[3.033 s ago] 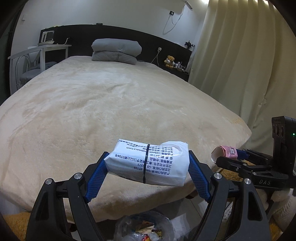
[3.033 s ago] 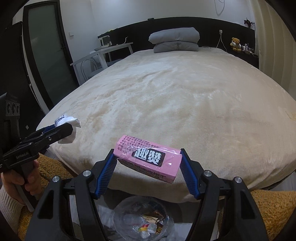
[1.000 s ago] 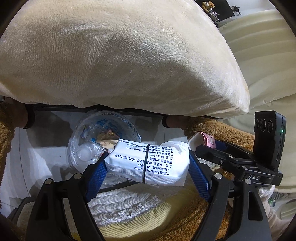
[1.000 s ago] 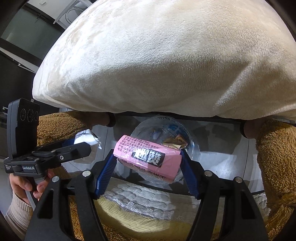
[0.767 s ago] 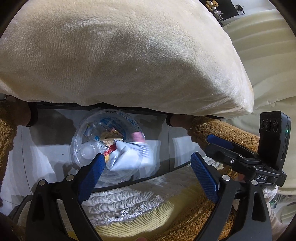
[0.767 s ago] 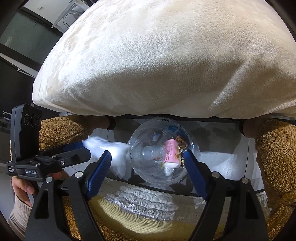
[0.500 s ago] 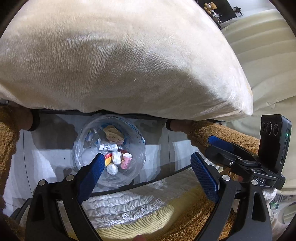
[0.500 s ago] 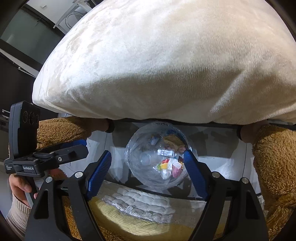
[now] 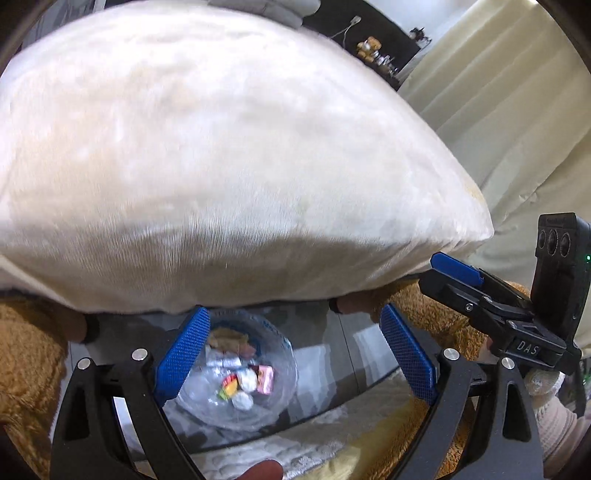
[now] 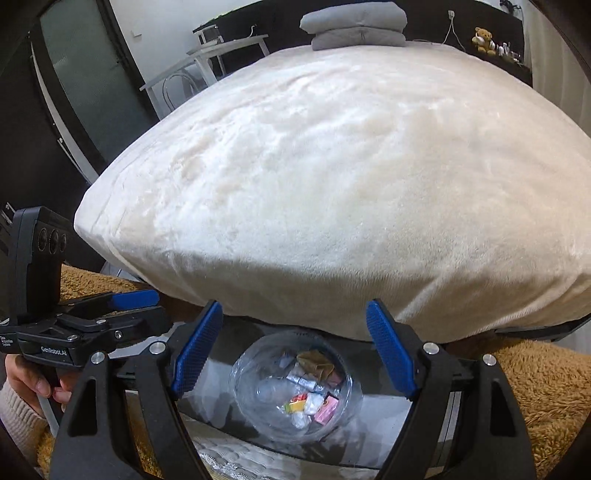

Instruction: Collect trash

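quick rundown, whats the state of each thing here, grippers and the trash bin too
left gripper: open, nothing between its blue pads
right gripper: open, nothing between its pads
clear round plastic trash bin: upright on the floor, holding wrappers
pink packet: lying inside the bin
cream plush bed cover: spread smooth
grey pillows: stacked at the headboard

Both packets have left the jaws: the white printed tissue pack and the pink wrapped packet (image 10: 326, 406) now lie in the clear plastic-lined bin (image 10: 351, 391) (low in the frame). The left gripper (image 9: 295, 354) and right gripper (image 10: 295, 349) gape empty, lifted so more cream bed shows.
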`<state>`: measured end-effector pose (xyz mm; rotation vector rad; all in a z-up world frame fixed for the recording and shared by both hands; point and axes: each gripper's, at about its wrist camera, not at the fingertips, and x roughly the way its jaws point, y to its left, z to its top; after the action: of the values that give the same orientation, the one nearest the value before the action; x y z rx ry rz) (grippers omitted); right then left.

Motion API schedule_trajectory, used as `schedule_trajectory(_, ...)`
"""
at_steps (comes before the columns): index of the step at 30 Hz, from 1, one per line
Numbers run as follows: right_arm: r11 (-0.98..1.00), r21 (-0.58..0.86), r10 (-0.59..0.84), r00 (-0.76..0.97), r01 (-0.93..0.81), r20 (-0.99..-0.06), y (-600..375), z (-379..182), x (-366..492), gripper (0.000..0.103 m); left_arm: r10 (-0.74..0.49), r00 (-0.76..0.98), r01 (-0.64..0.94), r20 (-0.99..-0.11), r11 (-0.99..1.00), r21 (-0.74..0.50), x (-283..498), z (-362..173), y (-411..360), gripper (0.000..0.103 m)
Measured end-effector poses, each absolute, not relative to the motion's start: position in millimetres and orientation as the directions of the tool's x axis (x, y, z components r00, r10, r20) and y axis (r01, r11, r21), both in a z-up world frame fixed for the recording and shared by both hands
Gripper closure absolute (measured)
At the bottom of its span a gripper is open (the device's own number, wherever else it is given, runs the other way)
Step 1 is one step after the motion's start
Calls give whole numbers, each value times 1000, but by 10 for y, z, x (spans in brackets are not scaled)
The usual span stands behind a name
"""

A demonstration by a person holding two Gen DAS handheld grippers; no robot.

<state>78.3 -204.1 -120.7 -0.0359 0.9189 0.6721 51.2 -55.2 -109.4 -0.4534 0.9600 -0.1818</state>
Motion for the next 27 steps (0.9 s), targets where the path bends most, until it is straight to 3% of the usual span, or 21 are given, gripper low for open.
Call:
schedule_trajectory(15,848,72,454,648,-526,-611,-2135,-863,774,22,-173,785,9,-595,963,-269,350,-528,-502,8)
schedule_trajectory(20,856,45,445,690,-514,-571,-2150,-814,723,17,-116,823,5,-556,980,-197,299,-440,-557,6)
schedule_trajectory(22,860,42,447,709,-509,-546,-2167,-784,701,5,-105,837,7,-537,983,-181,277,-409,-571,6)
schedule_trajectory(27,862,29,443,723,-507,-529,-2173,-756,706,5,-66,869,-7,-490,989,-147,218,-348,-571,6)
